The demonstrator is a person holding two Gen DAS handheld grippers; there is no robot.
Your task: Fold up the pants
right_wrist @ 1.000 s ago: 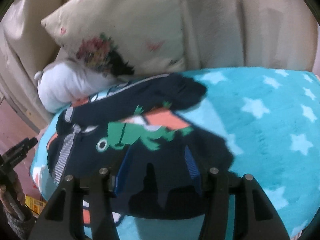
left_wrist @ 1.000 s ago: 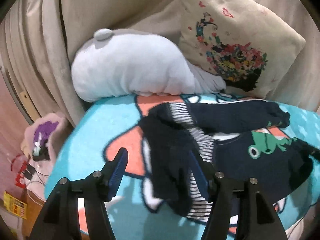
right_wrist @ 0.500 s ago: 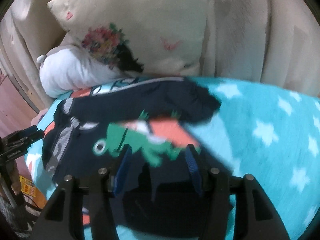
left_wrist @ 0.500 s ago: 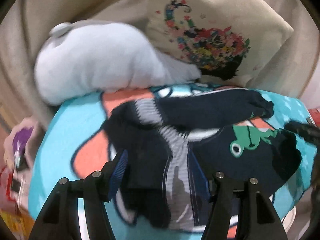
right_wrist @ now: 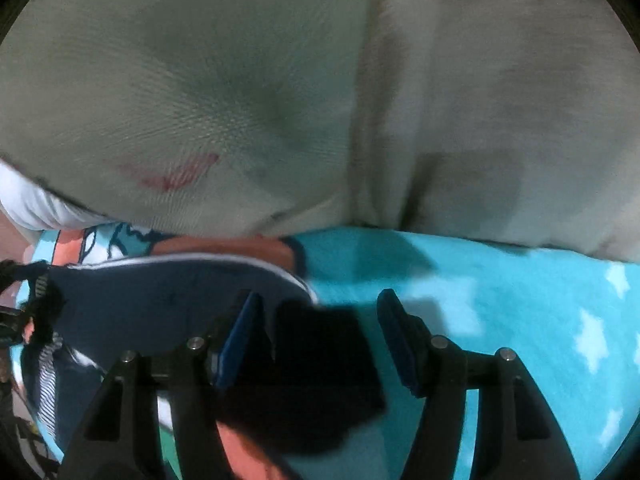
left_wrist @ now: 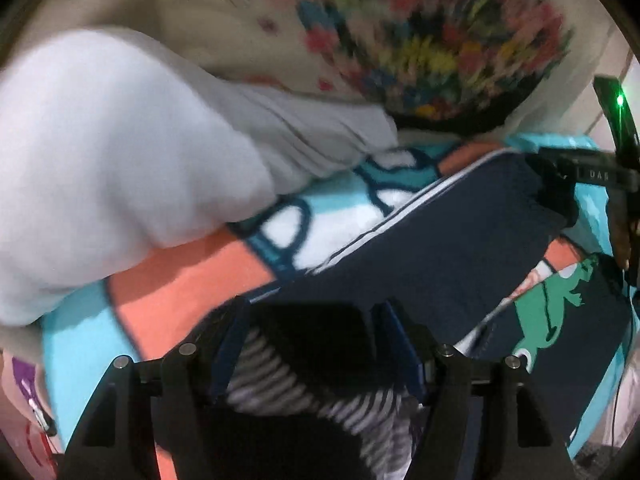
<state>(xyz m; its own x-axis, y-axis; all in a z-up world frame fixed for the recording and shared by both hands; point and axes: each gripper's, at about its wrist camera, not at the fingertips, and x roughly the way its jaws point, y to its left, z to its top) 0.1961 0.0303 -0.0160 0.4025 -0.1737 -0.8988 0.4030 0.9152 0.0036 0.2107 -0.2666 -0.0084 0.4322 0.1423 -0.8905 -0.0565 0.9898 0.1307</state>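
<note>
The dark navy pants [left_wrist: 448,248] are lying spread on a turquoise blanket [right_wrist: 500,292] printed with white stars, their white-piped edge running along the far side next to an orange patch of the print. A green frog design [left_wrist: 560,304] is showing on the right part of the garment in the left view, and a grey-striped lining [left_wrist: 280,376] is showing at the near end. Far behind, a white cushion [left_wrist: 120,168] and a flowered pillow [left_wrist: 420,40] are crowding the blanket's far edge, so room is tight there. To the right of the pants, the blanket is lying bare.

The left tool [left_wrist: 314,312] is hanging partly open above the near, striped end of the pants, with dark cloth between its blue pads; whether the pads are pressing on it cannot be told. The right tool [right_wrist: 318,304] is also standing partly open, at the right-hand end of the pants, its left pad over the cloth and its right pad over bare blanket, gripping nothing. In the left view it is showing at the far right edge.

Both tools' jaws have just been opening. Compared with a second ago, both views are sitting much closer to the pants and pillows, and the pictures are blurred.
</note>
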